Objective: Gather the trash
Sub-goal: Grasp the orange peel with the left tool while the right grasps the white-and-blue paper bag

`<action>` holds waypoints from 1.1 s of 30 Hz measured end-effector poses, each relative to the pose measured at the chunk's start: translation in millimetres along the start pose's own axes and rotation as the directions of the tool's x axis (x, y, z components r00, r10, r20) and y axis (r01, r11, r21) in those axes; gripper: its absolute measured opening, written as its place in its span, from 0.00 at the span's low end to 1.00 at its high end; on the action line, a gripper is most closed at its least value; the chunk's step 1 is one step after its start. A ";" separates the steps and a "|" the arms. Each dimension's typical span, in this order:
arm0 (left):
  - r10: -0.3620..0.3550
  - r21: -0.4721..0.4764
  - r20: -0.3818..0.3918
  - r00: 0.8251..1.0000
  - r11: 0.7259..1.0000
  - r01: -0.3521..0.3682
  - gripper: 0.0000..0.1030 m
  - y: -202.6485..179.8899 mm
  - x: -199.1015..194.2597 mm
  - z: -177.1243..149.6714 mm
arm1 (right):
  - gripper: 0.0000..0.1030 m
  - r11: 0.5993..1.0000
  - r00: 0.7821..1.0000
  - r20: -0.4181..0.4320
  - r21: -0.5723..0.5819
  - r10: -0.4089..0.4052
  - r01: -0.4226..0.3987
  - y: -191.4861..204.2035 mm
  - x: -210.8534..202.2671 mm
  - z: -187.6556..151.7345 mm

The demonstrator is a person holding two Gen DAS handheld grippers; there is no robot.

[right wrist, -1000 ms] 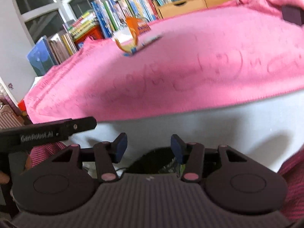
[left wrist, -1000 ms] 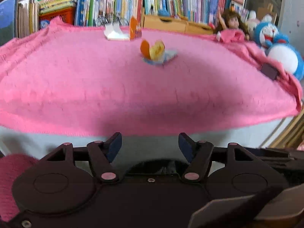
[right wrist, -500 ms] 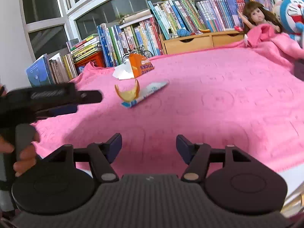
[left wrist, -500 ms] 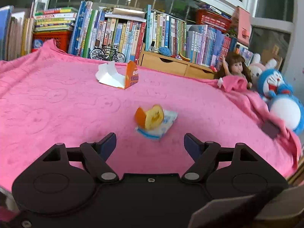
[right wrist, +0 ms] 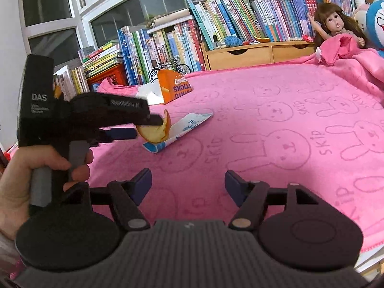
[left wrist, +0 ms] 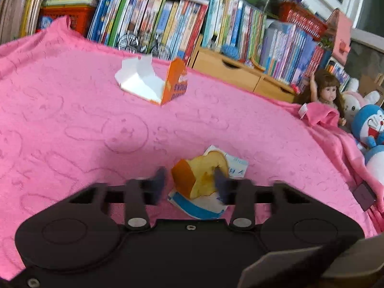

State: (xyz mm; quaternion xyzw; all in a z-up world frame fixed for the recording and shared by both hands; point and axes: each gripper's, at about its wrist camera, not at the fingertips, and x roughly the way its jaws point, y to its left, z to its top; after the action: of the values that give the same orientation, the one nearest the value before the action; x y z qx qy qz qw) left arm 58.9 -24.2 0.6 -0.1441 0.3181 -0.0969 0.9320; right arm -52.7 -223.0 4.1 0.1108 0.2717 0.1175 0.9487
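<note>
Across the pink bunny-print blanket (right wrist: 300, 124) that covers the bed, the trash lies in two spots: an opened orange potato-sticks box (left wrist: 158, 84) near the bookshelf (left wrist: 168, 24), and closer in, a curl of orange peel (left wrist: 200, 176) resting on a flattened blue-and-white wrapper (left wrist: 204, 206). The step in hand looks like the first pickup, with the peel as the target. The left hand-held gripper (left wrist: 189, 182) has its jaws either side of the peel and they have just been closing on it; its blurred fingertips (left wrist: 219, 182) sit against or very near the peel, though I cannot tell whether they yet pinch it firmly. The right hand-held gripper (right wrist: 188, 183) hovers well short of the wrapper, jaws wide apart and holding nothing. Next, I would judge, comes a firm pinch and a clean lift of the peel, without dragging the wrapper beneath along.
</note>
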 end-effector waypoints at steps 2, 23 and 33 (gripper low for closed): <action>0.011 -0.003 0.000 1.000 1.000 -0.011 0.13 1.8 3.5 -1.8 | 0.76 1.000 1.000 -0.006 0.005 0.002 -0.002 -0.5 3.6 1.5; 0.039 -0.088 0.175 0.984 0.996 -0.024 0.08 78.2 -68.7 -12.3 | 0.81 0.999 0.996 -0.074 0.017 -0.047 0.049 24.3 93.6 40.0; 0.042 -0.089 0.161 0.986 0.996 -0.028 0.08 81.7 -70.9 -19.0 | 0.40 0.980 0.990 -0.074 -0.167 -0.119 0.105 53.7 107.2 39.7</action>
State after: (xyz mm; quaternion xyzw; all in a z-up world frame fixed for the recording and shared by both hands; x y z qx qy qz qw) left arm -0.9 67.9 -0.7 -0.1860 0.2472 -0.0544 0.9494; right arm 48.5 -147.5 -0.8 0.0124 0.3066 0.0904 0.9474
